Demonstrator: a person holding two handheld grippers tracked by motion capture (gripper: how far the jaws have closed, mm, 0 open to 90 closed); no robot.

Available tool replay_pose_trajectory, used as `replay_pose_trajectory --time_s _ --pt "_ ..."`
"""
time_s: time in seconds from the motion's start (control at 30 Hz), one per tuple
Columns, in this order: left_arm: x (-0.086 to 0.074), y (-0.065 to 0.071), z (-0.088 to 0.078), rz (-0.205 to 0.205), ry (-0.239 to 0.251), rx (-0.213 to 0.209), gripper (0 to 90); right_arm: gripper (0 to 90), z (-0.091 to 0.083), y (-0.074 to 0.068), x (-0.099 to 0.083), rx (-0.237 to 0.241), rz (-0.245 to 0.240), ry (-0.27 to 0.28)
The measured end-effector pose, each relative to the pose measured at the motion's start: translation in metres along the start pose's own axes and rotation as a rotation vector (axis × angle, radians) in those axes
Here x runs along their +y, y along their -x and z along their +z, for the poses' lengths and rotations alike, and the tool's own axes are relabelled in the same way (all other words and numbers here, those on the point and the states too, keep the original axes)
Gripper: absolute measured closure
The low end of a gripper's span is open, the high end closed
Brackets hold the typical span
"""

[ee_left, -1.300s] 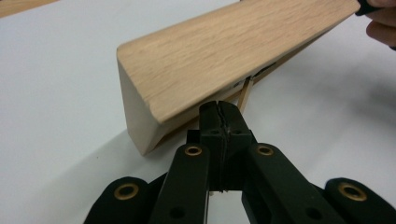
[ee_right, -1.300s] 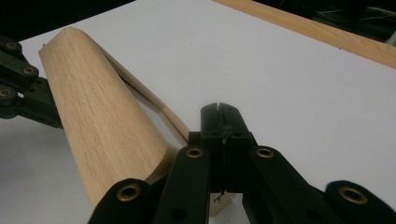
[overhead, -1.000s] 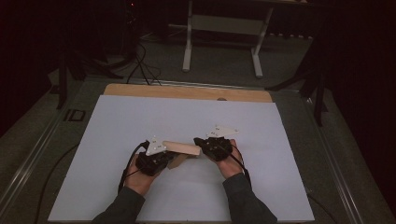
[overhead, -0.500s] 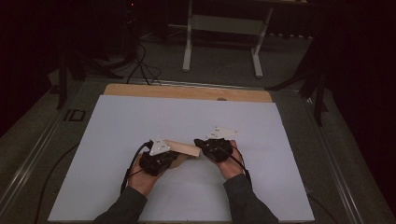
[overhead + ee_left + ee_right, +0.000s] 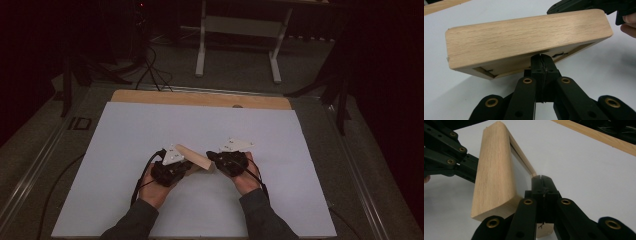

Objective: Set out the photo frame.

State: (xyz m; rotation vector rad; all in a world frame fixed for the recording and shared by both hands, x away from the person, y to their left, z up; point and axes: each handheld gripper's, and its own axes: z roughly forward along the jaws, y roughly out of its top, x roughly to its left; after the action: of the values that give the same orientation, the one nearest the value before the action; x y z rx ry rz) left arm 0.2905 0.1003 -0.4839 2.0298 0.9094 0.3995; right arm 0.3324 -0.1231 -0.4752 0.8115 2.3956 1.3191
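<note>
High view is showing the wooden frame (image 5: 194, 157) lifted between both grippers near the white table's (image 5: 150, 130) middle, partly masked by hands. Left gripper (image 5: 541, 60) and right gripper (image 5: 542, 181) are pinching its edges with jaws closed narrow; the gripped rims are lying hidden.

Pale grained wooden frame (image 5: 524, 42); black fingers (image 5: 541, 66); white table (image 5: 150, 130).

The table (image 5: 150, 125) lies bare toward every edge and corner; between the two grippers, the wooden frame (image 5: 194, 156) blocks passage.
</note>
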Motion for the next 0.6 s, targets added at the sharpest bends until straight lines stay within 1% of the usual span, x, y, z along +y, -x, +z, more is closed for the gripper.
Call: replay_pose_trajectory --time_s 0.23,0.4,0.6 --pt "-0.0004 -0.0025 0.0038 -0.004 -0.012 -0.001 89.5 89.9 -0.0010 -0.0026 -0.0008 -0.001 -0.006 0.002" --pt "-0.0003 -0.0029 0.0047 -0.008 -0.007 -0.001 89.4 89.9 -0.0018 -0.0041 -0.0016 -0.001 -0.011 0.003" --pt "0.0008 -0.0032 0.0053 -0.001 -0.012 0.002 89.4 89.9 -0.0030 -0.0060 -0.0021 0.000 -0.019 0.000"
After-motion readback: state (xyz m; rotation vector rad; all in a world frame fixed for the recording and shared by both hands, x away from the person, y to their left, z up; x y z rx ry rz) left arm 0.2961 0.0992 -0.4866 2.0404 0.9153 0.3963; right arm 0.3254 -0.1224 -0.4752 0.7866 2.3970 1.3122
